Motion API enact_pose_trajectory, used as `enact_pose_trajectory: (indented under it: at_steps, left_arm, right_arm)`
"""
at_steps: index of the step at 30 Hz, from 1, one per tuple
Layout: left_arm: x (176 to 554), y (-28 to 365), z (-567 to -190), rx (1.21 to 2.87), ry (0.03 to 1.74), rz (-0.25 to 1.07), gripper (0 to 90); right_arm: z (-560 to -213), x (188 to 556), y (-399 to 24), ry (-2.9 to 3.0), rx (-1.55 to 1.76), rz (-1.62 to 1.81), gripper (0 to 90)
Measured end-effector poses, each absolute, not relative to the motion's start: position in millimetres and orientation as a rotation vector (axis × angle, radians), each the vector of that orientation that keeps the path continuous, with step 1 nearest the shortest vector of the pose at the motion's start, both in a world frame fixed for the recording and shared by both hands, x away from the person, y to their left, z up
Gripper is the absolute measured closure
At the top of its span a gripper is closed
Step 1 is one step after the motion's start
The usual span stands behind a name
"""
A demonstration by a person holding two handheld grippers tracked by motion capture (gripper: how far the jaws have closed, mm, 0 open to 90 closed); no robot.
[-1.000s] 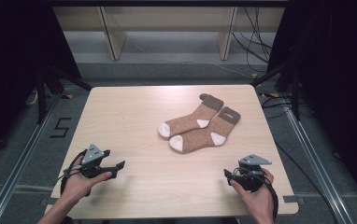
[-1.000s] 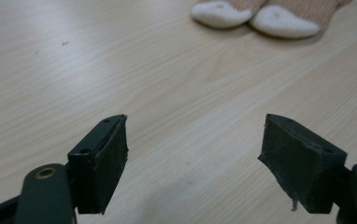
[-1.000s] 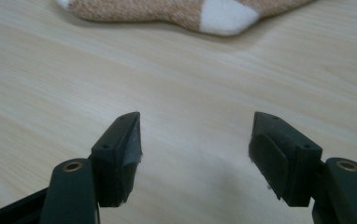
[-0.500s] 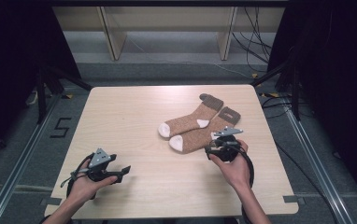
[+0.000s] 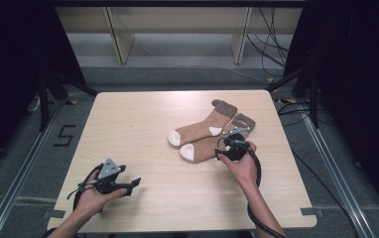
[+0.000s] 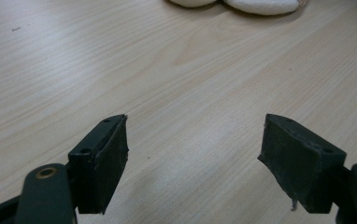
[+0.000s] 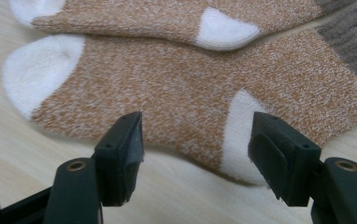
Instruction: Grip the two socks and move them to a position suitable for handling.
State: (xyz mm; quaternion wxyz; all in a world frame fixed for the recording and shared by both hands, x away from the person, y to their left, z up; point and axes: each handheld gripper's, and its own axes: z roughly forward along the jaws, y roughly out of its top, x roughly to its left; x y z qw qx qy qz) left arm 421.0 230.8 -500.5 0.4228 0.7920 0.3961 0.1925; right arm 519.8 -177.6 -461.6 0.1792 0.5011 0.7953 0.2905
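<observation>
Item: pair of brown socks, white toes and heels, lying side by side right of centre on the wooden table [image 5: 143, 124].
Near sock [image 7: 176, 93]: my right gripper [image 7: 195, 140] hangs at its sole edge by the heel patch, jaws spread, nothing pinched.
Far sock [image 5: 205, 128]: untouched.
Left gripper [image 6: 195, 154]: jaws spread over bare wood, well apart from the socks.
Step, as I judge it: approach to grasp. Next: lower, then pinch the knit without catching the far sock.

near sock [image 5: 203, 149] just before far sock [image 5: 205, 129] | both right-of-centre on table [image 5: 143, 124]
</observation>
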Motion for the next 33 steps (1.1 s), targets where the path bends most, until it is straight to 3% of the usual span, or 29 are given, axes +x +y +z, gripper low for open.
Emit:
enact_pose_trajectory:
  at_steps: [8, 18, 20, 22, 25, 26, 27, 33]
  left_arm:
    - [421, 232, -500, 1.993, 0.986, 0.481, 22.5]
    - [421, 232, -499, 2.001, 0.983, 0.480, 22.5]
    - [421, 233, -500, 2.000, 0.985, 0.480, 22.6]
    - [421, 232, -501, 2.004, 0.984, 0.471, 22.5]
    - [421, 231, -501, 1.987, 0.984, 0.473, 22.5]
    - [421, 231, -501, 1.987, 0.984, 0.473, 22.5]
    - [421, 231, -501, 1.987, 0.985, 0.471, 22.5]
    - [421, 232, -500, 1.985, 0.996, 0.487, 23.0]
  right_arm:
    - [-466, 538, -181, 2.281, 1.441, 0.789, 30.5]
    - [-475, 559, -183, 2.308, 1.469, 0.730, 31.7]
    - [-480, 561, -182, 2.320, 1.473, 0.714, 34.9]
    - [-482, 560, -181, 2.299, 1.480, 0.714, 45.2]
    - [-480, 558, -181, 2.309, 1.474, 0.710, 68.5]
    - [-480, 558, -181, 2.309, 1.474, 0.710, 68.5]
    - [-479, 558, -180, 2.314, 1.497, 0.704, 73.9]
    - [-473, 549, -176, 2.318, 1.556, 0.715, 77.0]
